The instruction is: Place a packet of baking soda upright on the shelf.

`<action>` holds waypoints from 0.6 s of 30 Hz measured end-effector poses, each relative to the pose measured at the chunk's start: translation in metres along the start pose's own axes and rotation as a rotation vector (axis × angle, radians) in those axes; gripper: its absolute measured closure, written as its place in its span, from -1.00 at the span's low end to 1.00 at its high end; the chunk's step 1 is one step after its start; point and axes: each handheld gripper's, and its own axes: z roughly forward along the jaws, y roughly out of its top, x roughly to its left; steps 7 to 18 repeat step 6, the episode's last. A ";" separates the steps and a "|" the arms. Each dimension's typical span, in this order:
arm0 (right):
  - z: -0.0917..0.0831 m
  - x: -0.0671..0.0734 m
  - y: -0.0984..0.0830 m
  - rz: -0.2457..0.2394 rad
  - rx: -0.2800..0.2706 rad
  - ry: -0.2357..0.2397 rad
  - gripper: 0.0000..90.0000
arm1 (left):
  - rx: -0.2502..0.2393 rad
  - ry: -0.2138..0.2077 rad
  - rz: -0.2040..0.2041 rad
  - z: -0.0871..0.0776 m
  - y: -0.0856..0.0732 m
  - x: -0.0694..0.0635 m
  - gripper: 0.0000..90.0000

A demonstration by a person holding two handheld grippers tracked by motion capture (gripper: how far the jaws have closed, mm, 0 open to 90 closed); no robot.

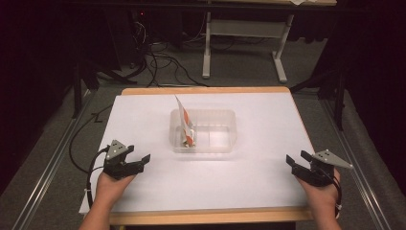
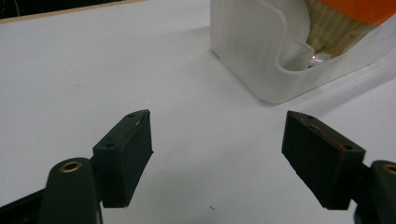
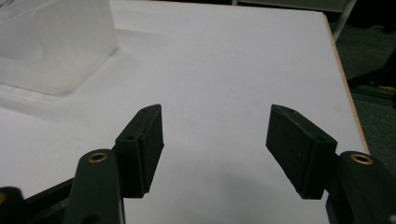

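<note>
While clear tub point(image 1: 203, 143) sits between, left gripper point(image 1: 141, 160), right gripper point(image 1: 293, 159): jaws wide apart, holding nothing.

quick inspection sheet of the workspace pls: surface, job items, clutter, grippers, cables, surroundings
Surface: white table top with wooden edge, bare around the bin.
Job's things: clear rectangular plastic bin mid-table; orange-and-white packet stands tilted in its left end.
Clutter: nothing seen.
Grippers: left gripper open, empty, near left edge; right gripper open, empty, near right edge.
Cables: black cable trails from left gripper; loose cables on floor beyond.
Surroundings: grey carpet, white table frame behind, dark room.
</note>
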 end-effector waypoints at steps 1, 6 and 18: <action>0.002 0.005 0.001 -0.012 0.004 0.008 -0.19 | 0.001 -0.007 0.006 0.000 -0.001 0.000 -0.46; 0.004 0.012 0.000 -0.024 0.025 0.007 -0.20 | 0.000 -0.020 0.007 -0.001 -0.001 0.001 -0.49; 0.004 0.012 0.000 -0.024 0.025 0.007 -0.20 | 0.000 -0.020 0.007 -0.001 -0.001 0.001 -0.49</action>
